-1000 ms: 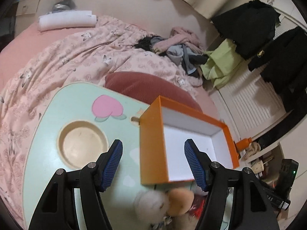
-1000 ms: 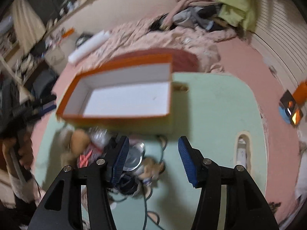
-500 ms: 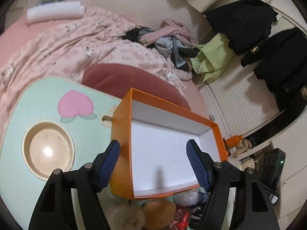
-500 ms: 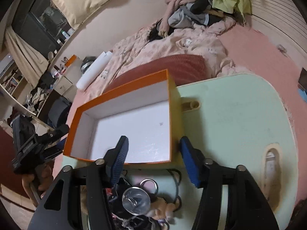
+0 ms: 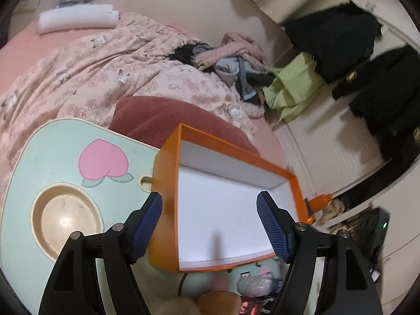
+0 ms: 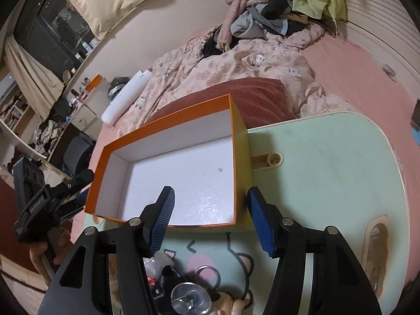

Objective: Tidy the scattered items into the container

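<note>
We are holding both grippers over the mint-green lap table (image 6: 328, 173), and the orange cardboard box (image 5: 168, 183) is lying open and empty just ahead of both sets of jaws. The left gripper (image 5: 210, 225) is standing with its jaws wide apart and nothing between them, its near pad hanging beside the box's orange side wall. The right gripper (image 6: 208, 220) is standing with its jaws partly apart, also gripping nothing, straddling the box's near right corner in view. The scattered items are sitting below and behind the jaws: a fluffy tan plush (image 5: 218, 302), a crinkly clear plastic bag (image 5: 256, 284), a metal key ring (image 6: 207, 275) and a shiny round metal lid (image 6: 190, 299) tangled with a black cord (image 6: 246, 270). We are judging the plush light and soft, best pinched across its body; the bag slippery and crushable; the ring and lid hard, thin and slick, best taken by an edge. We are finding no legible brand or writing, only a pink peach decal (image 5: 103, 158).
</note>
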The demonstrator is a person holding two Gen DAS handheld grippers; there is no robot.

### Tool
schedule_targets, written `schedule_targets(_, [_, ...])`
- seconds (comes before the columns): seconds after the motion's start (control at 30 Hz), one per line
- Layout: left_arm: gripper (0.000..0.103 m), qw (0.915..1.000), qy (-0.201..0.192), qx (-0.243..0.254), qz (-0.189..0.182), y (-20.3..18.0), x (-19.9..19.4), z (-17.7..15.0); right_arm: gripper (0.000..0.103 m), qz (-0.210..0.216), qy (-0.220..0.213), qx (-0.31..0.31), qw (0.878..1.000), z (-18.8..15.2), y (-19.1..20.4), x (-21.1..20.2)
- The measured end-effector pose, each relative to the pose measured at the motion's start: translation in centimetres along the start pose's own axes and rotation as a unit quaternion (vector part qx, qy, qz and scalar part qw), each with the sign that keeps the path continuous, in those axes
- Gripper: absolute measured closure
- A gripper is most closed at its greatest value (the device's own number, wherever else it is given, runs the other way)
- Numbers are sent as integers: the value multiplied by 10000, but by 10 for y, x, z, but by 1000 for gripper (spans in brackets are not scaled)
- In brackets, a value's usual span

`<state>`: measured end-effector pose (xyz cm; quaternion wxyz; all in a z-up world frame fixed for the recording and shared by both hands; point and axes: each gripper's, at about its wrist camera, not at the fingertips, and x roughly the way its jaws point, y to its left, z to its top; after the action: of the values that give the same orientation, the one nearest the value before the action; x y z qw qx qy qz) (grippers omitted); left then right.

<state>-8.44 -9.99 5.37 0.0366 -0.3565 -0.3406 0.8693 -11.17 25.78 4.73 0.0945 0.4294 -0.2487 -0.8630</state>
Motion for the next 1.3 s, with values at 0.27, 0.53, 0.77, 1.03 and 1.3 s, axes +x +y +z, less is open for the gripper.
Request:
schedule_targets(0.27, [30, 9967, -131, 750, 276, 9, -73, -33, 44, -179, -313, -773, 9964, -30, 14, -54])
schedule_targets(0.53, [30, 9876, 58, 1352, 794, 4, -93, -119, 44, -564, 100, -1548, 9863, -100, 34, -64])
schedule_targets(0.77, [30, 9826, 30, 1592, 952, -21, -79, -159, 58, -858, 4, -1443, 9858, -118, 39, -38])
schedule_targets(1.03, [31, 9807, 463, 1642, 955, -37, -33, -156, 59, -916, -102, -1484, 9846, -100, 36, -21])
schedule_targets(1.3, [32, 9826, 196, 1695, 729, -49, -46, -147, 59, -833, -606, -1445, 9841, -96, 40, -45])
